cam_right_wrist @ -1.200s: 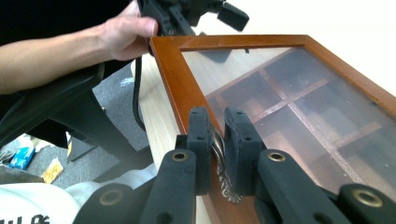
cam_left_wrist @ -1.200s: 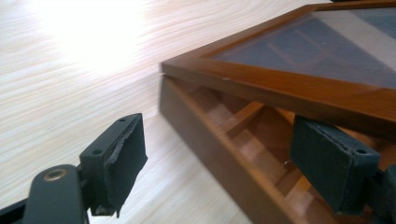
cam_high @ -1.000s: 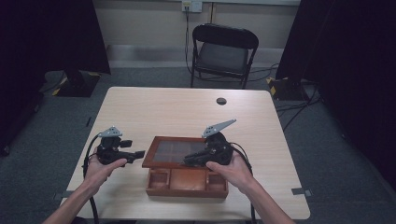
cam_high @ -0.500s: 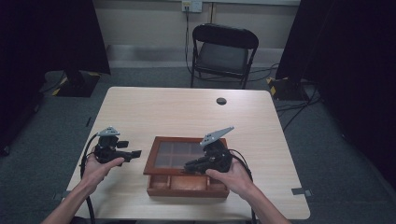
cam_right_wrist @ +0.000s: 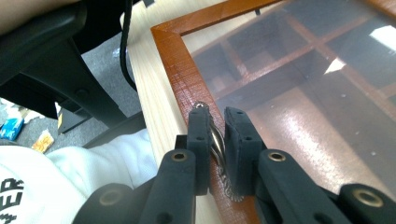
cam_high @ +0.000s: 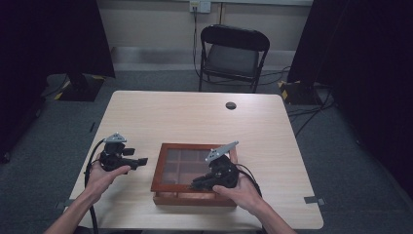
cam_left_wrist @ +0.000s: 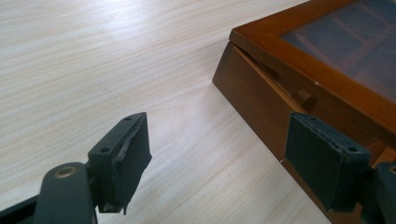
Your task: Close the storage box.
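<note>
Since the earlier frame the glass lid (cam_high: 187,165) has been lowered nearly flat onto the wooden box (cam_high: 191,197), low and central in the high view. The right gripper (cam_right_wrist: 217,135) is clamped on the lid's metal handle (cam_right_wrist: 216,140); a slow, level descent is advised. The left gripper (cam_left_wrist: 219,158) is held open just left of the box on the bench (cam_high: 195,117).

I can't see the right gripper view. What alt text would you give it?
The right gripper has its two black jaws shut on a small metal handle on the front rim of a wooden box's glass lid; empty compartments show through the glass.
</note>
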The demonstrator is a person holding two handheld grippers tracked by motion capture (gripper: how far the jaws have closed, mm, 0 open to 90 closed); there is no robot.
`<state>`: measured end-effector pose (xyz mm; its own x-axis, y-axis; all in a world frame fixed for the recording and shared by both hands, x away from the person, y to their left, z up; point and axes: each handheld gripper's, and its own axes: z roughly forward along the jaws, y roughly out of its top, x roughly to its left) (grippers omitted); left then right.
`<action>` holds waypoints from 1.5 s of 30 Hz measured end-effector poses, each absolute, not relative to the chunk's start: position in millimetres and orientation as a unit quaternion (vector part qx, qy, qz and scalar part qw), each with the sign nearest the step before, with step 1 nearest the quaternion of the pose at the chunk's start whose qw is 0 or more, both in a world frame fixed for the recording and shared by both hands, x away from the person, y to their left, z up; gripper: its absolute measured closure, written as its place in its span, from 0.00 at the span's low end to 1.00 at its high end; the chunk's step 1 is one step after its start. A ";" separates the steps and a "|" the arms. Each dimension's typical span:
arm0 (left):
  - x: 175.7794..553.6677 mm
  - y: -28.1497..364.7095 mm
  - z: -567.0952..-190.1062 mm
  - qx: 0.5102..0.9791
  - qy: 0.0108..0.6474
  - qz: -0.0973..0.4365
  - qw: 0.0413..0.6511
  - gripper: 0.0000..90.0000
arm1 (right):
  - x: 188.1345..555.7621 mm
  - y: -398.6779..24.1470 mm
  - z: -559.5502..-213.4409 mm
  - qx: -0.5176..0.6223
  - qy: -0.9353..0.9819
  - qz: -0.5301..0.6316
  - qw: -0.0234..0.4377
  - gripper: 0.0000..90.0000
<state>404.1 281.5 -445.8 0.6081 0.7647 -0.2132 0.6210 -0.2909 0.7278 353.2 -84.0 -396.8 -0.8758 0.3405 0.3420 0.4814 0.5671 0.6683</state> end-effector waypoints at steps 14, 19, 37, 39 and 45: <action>406.2 281.2 -447.2 0.800 0.436 0.089 0.403 0.24 | 352.4 -80.4 -420.4 -0.233 -0.888 -0.383 0.101 0.91; 406.1 281.6 -447.7 0.802 0.435 0.085 0.401 0.24 | 351.7 -78.1 -425.4 -0.232 -0.893 -0.372 0.099 0.91; 405.5 279.5 -445.0 0.803 0.434 0.070 0.403 0.24 | 358.6 -93.1 -412.1 -0.277 -0.861 -0.422 0.053 0.63; 404.9 278.2 -443.2 0.802 0.433 0.075 0.404 0.24 | 362.8 -101.7 -406.5 -0.297 -0.850 -0.434 0.036 0.56; 406.3 283.1 -441.1 0.813 0.428 0.083 0.387 0.24 | 374.7 -134.5 -399.5 -0.368 -0.818 -0.441 -0.011 0.32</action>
